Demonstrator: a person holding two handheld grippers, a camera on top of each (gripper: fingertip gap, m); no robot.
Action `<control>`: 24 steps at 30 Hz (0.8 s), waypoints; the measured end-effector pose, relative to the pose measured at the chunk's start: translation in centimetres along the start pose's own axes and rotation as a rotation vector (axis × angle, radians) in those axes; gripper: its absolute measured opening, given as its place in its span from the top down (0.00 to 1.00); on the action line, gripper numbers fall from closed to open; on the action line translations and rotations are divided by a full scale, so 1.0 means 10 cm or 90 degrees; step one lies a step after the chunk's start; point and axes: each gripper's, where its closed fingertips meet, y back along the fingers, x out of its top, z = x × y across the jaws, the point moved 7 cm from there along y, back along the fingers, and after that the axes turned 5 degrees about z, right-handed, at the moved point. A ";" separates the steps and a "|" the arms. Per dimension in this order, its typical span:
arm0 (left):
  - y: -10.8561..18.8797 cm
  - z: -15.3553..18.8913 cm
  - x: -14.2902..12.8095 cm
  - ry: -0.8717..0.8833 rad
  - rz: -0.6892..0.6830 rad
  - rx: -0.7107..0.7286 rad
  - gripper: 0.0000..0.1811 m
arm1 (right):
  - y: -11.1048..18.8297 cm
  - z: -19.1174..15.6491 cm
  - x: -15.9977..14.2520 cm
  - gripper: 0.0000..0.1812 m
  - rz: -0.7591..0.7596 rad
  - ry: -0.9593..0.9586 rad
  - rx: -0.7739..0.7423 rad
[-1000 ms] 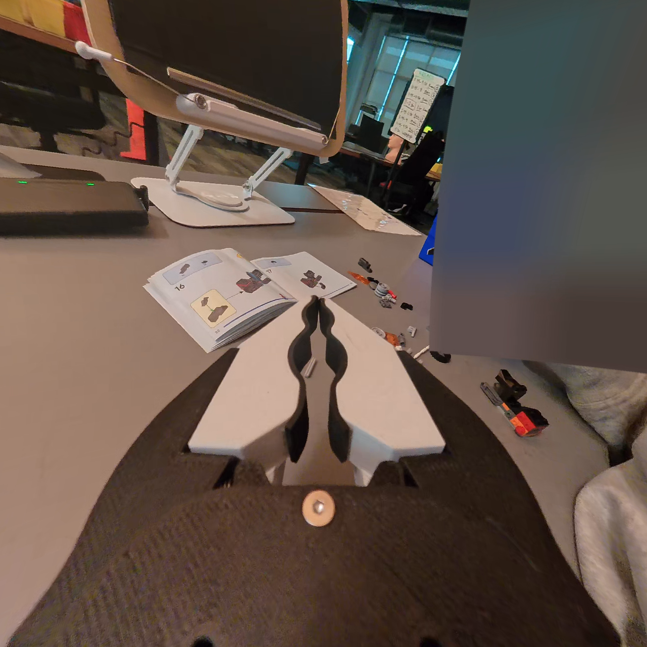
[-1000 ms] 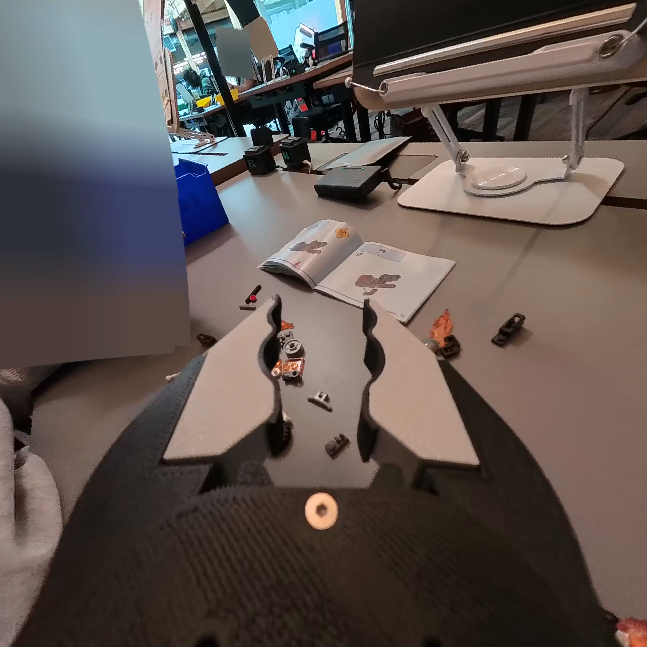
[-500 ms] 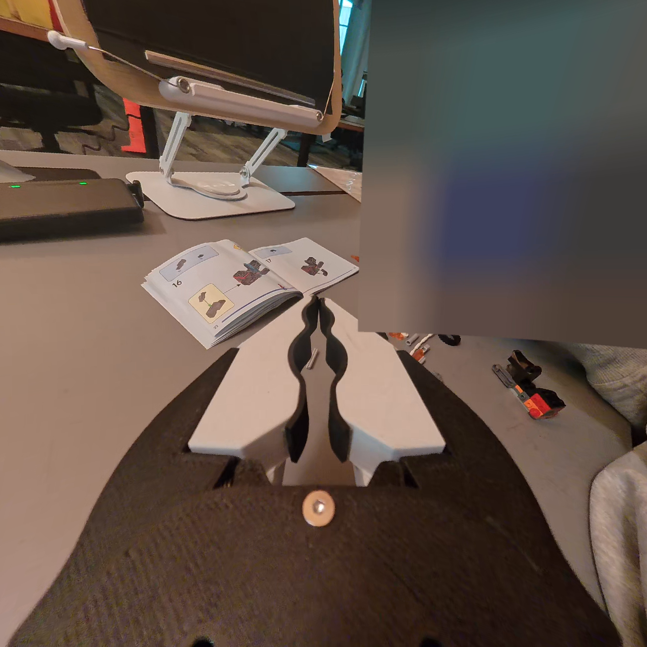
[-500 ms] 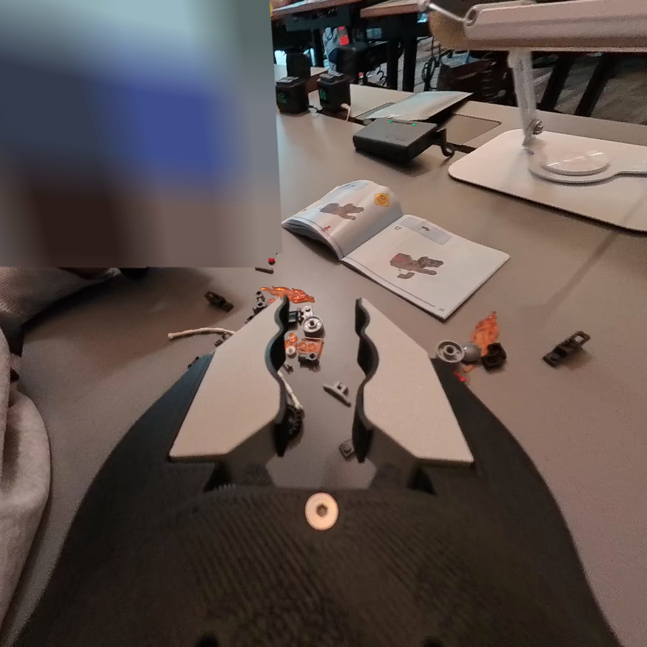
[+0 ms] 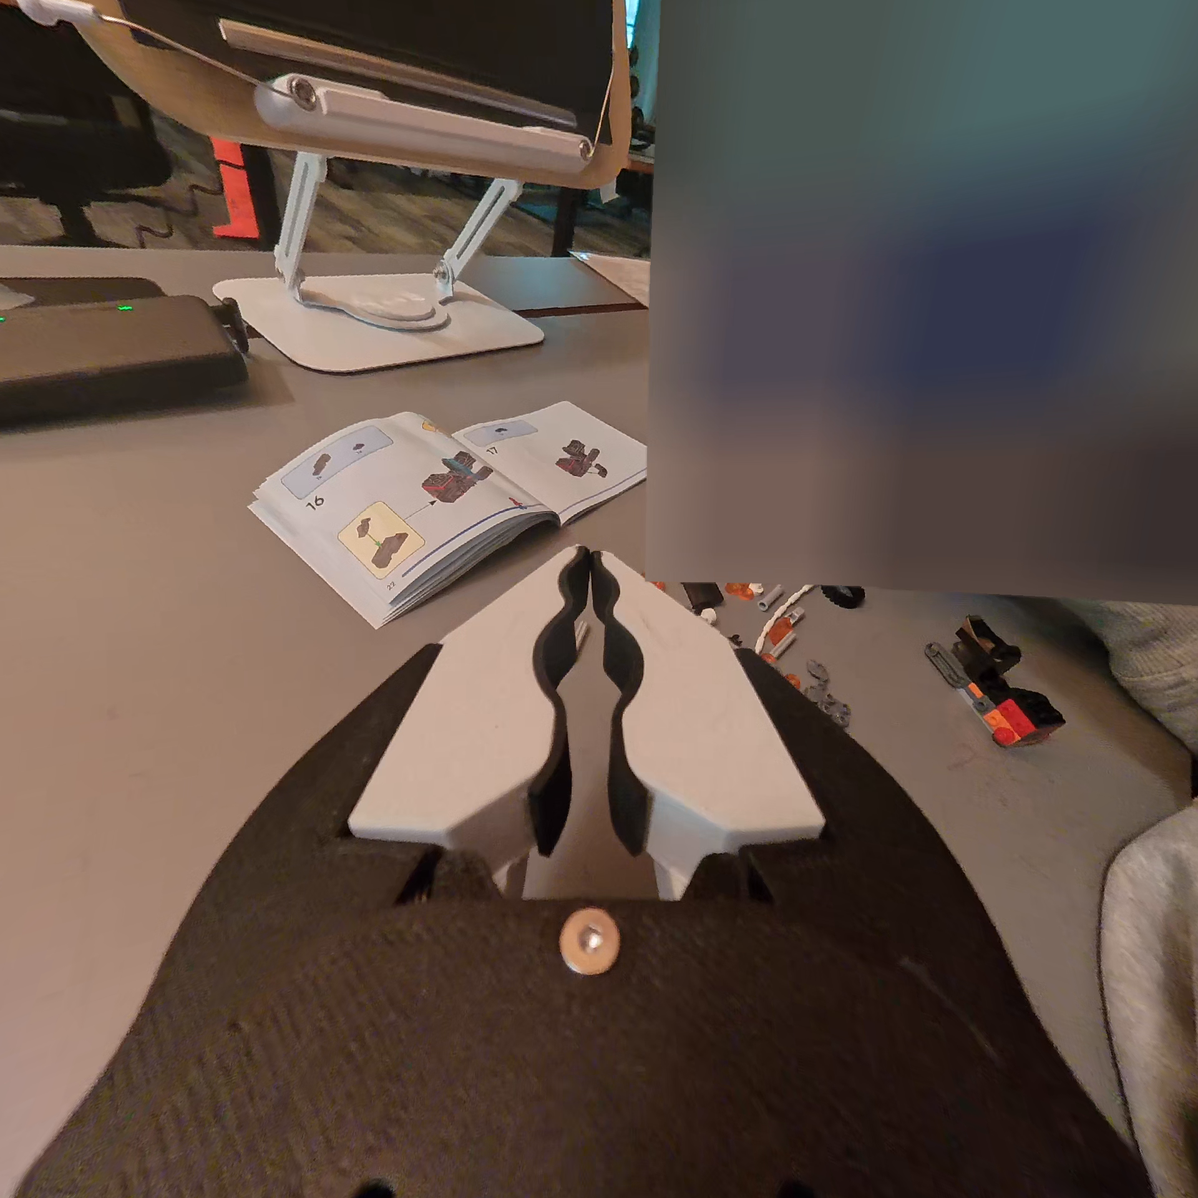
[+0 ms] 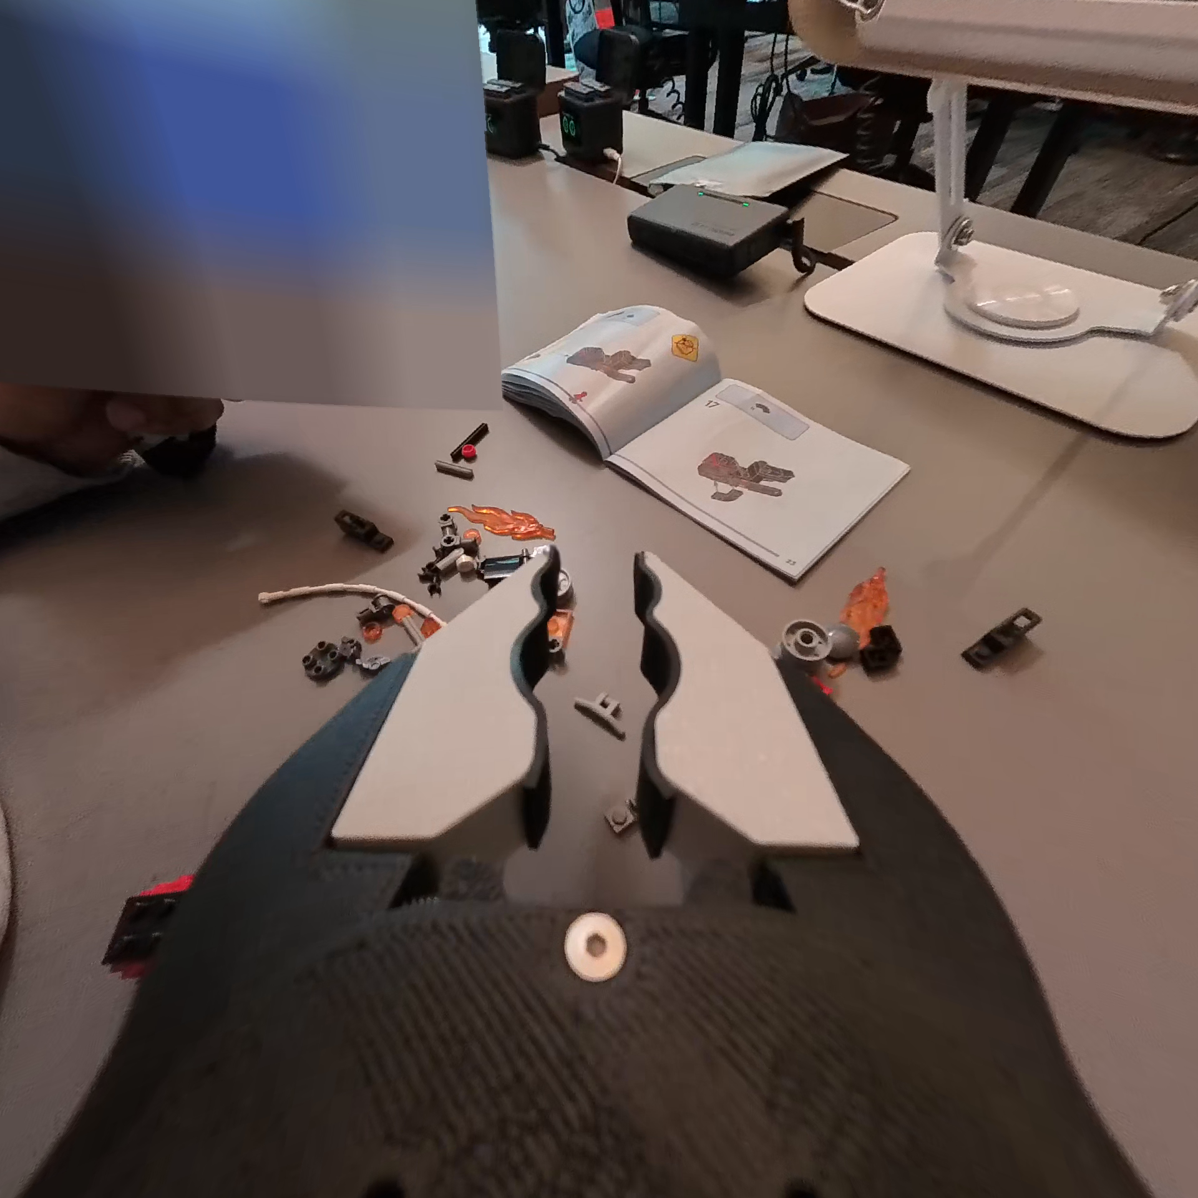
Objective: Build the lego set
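My left gripper is shut, tips touching, low over the grey table just short of the open instruction booklet. A small light grey piece shows through the gap between its fingers; I cannot tell if it is held. A partly built black, red and orange model lies to its right. My right gripper is open and empty above loose pieces. A grey bracket piece and a small grey plate lie on the table between its fingers. The booklet lies beyond.
Orange flame pieces, a white string and several small dark parts are scattered left and right of the right gripper. A white stand base and a black box stand at the back. A grey sleeve is at the right. Spacing between my two grippers at the tips: around 15 centimetres.
My right gripper has moved forward and tilted down over the loose pieces, and its jaws have narrowed. My left gripper stays shut and has shifted slightly.
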 end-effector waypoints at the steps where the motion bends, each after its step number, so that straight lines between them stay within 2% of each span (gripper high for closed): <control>1: 0.00 0.00 0.00 -0.002 -0.002 -0.001 1.00 | 0.00 0.00 0.00 0.88 0.001 -0.001 -0.001; 16: -0.03 0.01 -0.03 -0.002 -0.030 -0.008 1.00 | -0.07 0.01 -0.07 0.89 -0.024 -0.006 0.009; 24: -0.04 0.02 -0.04 -0.009 -0.036 -0.005 1.00 | -0.05 -0.09 -0.03 0.95 -0.024 0.018 0.039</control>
